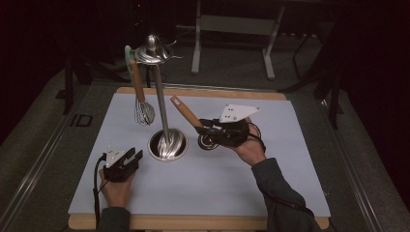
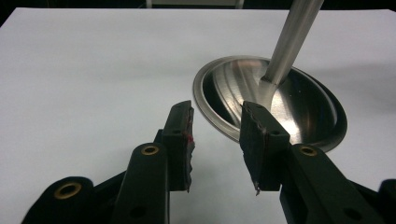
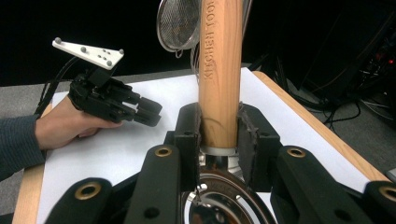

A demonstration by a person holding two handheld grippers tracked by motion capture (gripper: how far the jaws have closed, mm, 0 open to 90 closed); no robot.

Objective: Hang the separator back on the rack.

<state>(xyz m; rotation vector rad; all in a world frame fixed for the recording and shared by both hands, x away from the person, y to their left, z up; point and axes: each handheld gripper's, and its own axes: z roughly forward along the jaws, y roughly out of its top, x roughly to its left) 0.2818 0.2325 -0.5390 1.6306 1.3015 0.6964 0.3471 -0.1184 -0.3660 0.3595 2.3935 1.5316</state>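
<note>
Two claws: right claw (image 3: 219,135) grips one wooden handle (image 3: 220,70).

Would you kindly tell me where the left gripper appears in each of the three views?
High view: left gripper lower left, over the white mat, beside the steel base.
Left gripper view: its own fingers rise from the bottom, open, toward that base.
Right gripper view: upper left, above the mat.
Shared landmark: the white mat.
</note>
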